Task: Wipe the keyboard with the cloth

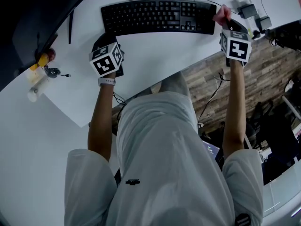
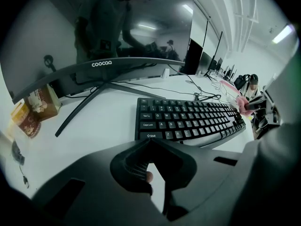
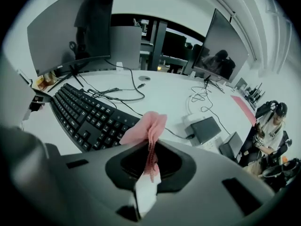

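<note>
While our right fingers (image 3: 129, 163) are squeezing the cloth (image 3: 149, 124) at the keyboard's (image 1: 157, 15) right end, it is stretching left toward our shut, empty left fingers (image 2: 133, 165).

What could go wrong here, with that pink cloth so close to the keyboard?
The cloth is pinched only along a thin fold in the right tool, so it might slip out while rubbing. Loose cables lie just behind the keyboard; a wide swipe could snag them.
</note>
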